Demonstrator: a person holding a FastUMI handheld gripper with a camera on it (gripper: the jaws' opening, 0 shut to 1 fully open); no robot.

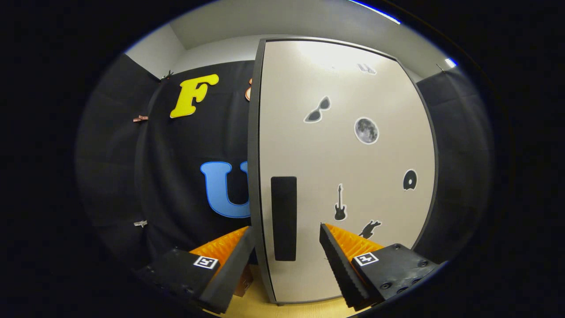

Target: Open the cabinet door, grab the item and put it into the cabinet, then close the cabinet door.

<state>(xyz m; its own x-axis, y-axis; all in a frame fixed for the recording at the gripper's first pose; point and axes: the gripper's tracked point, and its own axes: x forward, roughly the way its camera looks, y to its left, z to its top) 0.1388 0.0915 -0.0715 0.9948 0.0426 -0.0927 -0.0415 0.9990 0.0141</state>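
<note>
1. The gripper [287,234] faces the cabinet door [344,176] head-on, from close by.
2. Jaws are released: the two fingers stand spread wide apart and grasp nothing.
3. The door's dark vertical handle [283,218] lies in the gap between the fingers, just ahead of them. Contact between either finger and the handle cannot be told from this view.
4. The left finger sits beside the door's dark left edge [254,176]; the right finger lies in front of the door face, low down.
5. The door is a pale panel with a dark rim and stands upright. Whether it is fully shut or slightly ajar cannot be told.
6. Stickers on the door face: sunglasses [318,110], a moon [366,130], a disc [409,180], a guitar [339,204], and a small dark figure [370,229] just past the right finger.
7. The cabinet stands on a light wooden surface [273,309], seen between the finger bases.
8. A small brown box-like thing [244,282] shows low down behind the left finger, beside the cabinet's foot; it is mostly hidden, so whether it is the item cannot be told.
</note>
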